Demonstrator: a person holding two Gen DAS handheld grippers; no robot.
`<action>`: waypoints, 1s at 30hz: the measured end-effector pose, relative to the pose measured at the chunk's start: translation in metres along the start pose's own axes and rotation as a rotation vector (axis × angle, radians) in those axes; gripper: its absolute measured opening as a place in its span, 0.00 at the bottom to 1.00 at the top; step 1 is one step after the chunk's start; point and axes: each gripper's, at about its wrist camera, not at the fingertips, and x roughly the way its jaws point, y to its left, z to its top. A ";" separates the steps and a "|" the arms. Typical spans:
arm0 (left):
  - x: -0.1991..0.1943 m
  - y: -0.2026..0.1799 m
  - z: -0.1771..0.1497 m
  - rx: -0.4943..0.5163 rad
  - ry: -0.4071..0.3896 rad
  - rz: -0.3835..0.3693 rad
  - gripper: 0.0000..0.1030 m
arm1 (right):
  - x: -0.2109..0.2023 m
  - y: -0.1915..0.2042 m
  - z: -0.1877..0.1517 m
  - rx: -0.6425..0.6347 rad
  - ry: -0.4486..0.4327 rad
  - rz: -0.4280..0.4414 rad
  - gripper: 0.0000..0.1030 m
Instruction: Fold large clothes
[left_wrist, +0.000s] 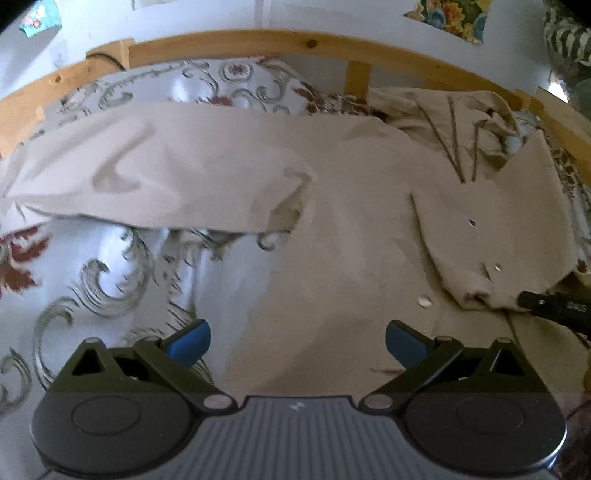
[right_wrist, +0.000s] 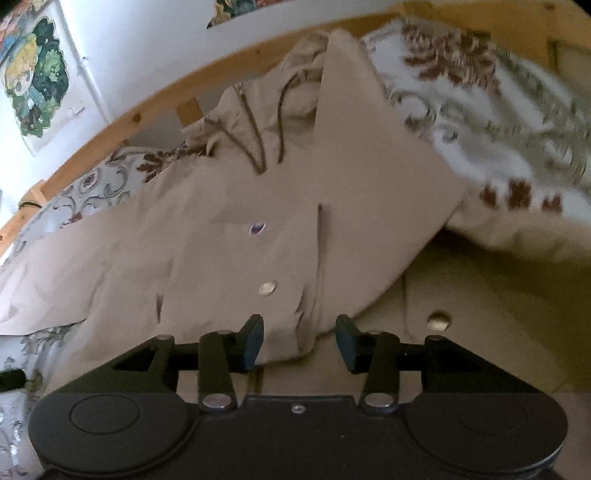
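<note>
A large beige hooded coat (left_wrist: 332, 206) lies spread on the bed, front up, with pale buttons (right_wrist: 267, 287) and dark drawstrings (right_wrist: 258, 147) at the hood. One sleeve (left_wrist: 147, 177) stretches out to the left. The other sleeve (left_wrist: 498, 229) is folded across the chest. My left gripper (left_wrist: 297, 343) hovers wide open over the coat's lower body, with nothing between its blue pads. My right gripper (right_wrist: 300, 341) is partly open around the folded sleeve's cuff (right_wrist: 295, 332); the cloth lies between the fingers and is not squeezed. A black finger (left_wrist: 550, 306) of it shows in the left wrist view.
A floral bedspread (left_wrist: 92, 280) covers the bed under the coat. A wooden bed rail (left_wrist: 258, 40) runs along the far side against a white wall with posters (right_wrist: 37, 74). Bare bedspread shows left of the coat's body.
</note>
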 end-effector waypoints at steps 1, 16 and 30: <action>0.000 0.000 -0.002 -0.003 0.001 -0.012 0.99 | 0.002 0.000 -0.002 0.015 0.010 0.008 0.33; -0.019 0.008 -0.010 -0.009 -0.105 -0.054 0.99 | -0.034 0.136 0.016 -0.450 -0.212 0.345 0.00; -0.007 0.003 -0.024 -0.004 -0.057 -0.020 0.99 | -0.016 0.046 0.003 -0.151 -0.036 -0.124 0.37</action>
